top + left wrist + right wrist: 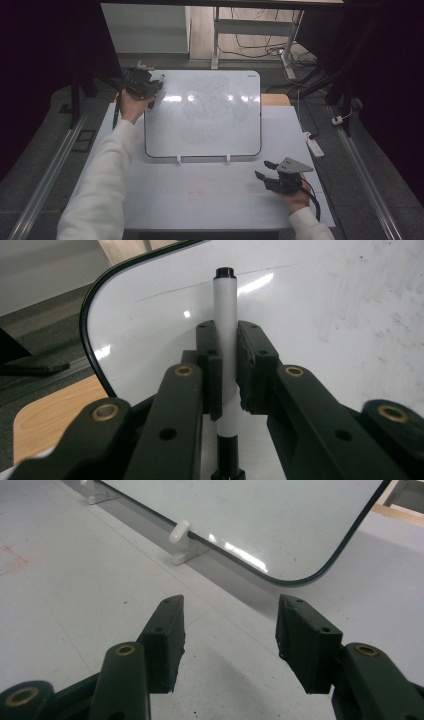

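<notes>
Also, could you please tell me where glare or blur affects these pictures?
High view: bright glare patches run across the upper whiteboard, and the surroundings are very dark. Left gripper view: a glare streak lies beside the marker, and the near jaw arms look soft. Right gripper view: glare sits near the board's lower edge; the hand-held gripper looks fairly sharp.

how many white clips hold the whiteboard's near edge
2. One small white plastic clip sits left of centre under the white rounded-corner whiteboard, the other right of centre. None show on other edges; some may be hidden.

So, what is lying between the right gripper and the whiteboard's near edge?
Nothing: in the right gripper view, bare table separates the right gripper from the whiteboard.
</notes>
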`<state>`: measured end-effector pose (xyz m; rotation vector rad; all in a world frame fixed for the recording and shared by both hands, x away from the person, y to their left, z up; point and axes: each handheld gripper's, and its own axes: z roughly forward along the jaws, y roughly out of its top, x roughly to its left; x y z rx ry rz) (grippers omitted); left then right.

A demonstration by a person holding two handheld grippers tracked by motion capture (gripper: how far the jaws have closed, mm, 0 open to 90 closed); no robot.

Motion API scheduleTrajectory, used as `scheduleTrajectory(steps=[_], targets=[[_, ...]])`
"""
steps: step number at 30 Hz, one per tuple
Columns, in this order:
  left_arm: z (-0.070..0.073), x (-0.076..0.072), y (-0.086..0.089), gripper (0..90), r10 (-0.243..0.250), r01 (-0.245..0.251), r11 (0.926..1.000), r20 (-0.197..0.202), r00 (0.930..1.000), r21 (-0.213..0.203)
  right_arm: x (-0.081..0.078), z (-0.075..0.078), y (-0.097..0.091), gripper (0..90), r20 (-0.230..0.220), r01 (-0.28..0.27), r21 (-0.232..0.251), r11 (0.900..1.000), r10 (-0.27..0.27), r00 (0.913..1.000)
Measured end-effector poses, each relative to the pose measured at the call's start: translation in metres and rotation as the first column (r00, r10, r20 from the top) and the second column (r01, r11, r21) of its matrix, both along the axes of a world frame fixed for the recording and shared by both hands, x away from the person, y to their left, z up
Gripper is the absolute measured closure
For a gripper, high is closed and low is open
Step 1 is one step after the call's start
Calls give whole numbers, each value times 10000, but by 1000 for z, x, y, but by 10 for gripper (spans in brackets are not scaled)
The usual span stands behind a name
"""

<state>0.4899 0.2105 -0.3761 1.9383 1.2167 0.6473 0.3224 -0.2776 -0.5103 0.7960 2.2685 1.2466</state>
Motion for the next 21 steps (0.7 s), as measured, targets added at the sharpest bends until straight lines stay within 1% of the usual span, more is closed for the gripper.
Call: scheduleTrajectory(steps=[6, 13, 16, 18, 21], targets=[[0, 1, -1, 791, -39, 38, 10000, 171, 9998, 57, 0, -1, 1, 446, -2, -15, -39, 10000, 15, 10000], [-1, 0, -3, 752, -95, 90, 9998, 333, 9994, 156, 0, -1, 1, 446, -40, -30, -81, 10000, 30, 10000], [1, -2, -4, 676, -130, 120, 9997, 473, 9988, 221, 0, -1, 1, 446, -44, -61, -104, 9999, 60, 10000], [2, -3, -4, 609, -135, 123, 9996, 531, 9985, 235, 0, -1, 1, 445, -52, -53, -102, 9999, 53, 10000], [7, -12, -2, 528, -299, 288, 9995, 723, 9969, 155, 0, -1, 1, 443, -39, -34, -96, 9999, 33, 10000]])
